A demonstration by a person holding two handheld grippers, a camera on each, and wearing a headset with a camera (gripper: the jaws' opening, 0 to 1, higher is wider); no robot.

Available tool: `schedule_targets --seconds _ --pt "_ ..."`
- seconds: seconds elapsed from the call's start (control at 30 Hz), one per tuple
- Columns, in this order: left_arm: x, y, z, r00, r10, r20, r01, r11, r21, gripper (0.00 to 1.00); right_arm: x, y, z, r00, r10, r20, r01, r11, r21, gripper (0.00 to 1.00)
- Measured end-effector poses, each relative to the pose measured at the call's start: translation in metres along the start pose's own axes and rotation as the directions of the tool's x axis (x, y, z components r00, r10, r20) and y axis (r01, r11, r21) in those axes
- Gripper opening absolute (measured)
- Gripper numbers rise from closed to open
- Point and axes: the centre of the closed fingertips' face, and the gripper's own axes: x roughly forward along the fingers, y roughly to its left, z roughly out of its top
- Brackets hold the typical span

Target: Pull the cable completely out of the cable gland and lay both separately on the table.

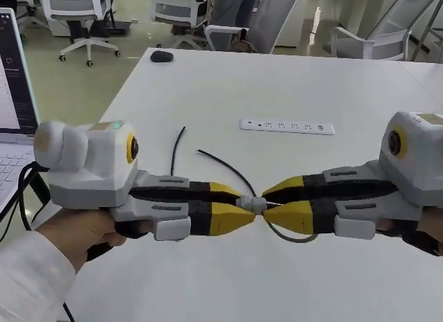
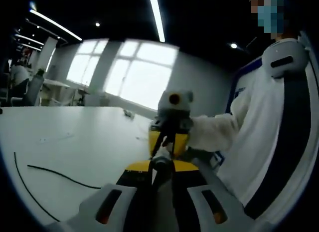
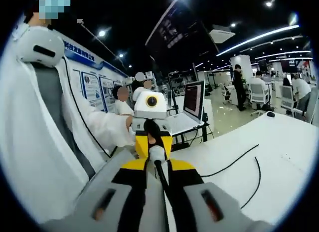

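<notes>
Bright, even indoor light; head view fairly sharp.
Ceiling strips (image 2: 157,15) glare above the left gripper (image 2: 162,164), windows (image 2: 124,72) beyond it wash out; both fisheye views bend and darken toward edges.

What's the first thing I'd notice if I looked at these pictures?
Two grey grippers with yellow-and-black fingers meet tip to tip above the white table. The left gripper pinches a small cable gland, and the right gripper pinches the black cable coming out of it. Behind them a white power strip lies flat.
</notes>
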Motion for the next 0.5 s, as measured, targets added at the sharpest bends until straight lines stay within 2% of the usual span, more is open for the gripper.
schedule_targets --seconds 0.07,0.17,0.27,0.37,0.43,0.5 --pt "-0.0002 0.0009 0.0016 1.0000 0.004 0.006 -0.004 1.000 0.017 0.15 0.0002 0.0006 -0.0024 1.0000 0.008 -0.003 -0.008 1.000 0.020 0.15" --pt "0.0004 -0.0004 0.0010 1.0000 -0.001 0.001 0.001 1.000 0.029 0.15 0.0026 0.0057 0.0024 0.9993 0.027 0.025 -0.028 0.999 0.036 0.14" --pt "0.0027 -0.0029 0.0023 1.0000 -0.004 0.004 0.004 0.998 0.058 0.15 0.0046 0.0055 0.0011 0.9994 0.028 0.019 -0.028 0.999 0.037 0.12" --pt "0.0034 -0.0031 0.0029 1.0000 -0.006 0.004 0.006 0.998 0.062 0.15 0.0061 0.0072 0.0016 0.9990 0.037 0.025 -0.038 0.998 0.057 0.12" --pt "0.0033 -0.0037 0.0042 0.9999 -0.007 0.008 0.006 0.998 0.066 0.15 0.0061 0.0087 0.0036 0.9989 0.034 0.034 -0.035 0.999 0.040 0.12" --pt "0.0039 -0.0030 0.0025 0.9999 -0.003 -0.013 0.004 0.999 0.039 0.16 0.0061 0.0081 0.0020 0.9993 0.029 0.025 -0.031 0.997 0.064 0.11"
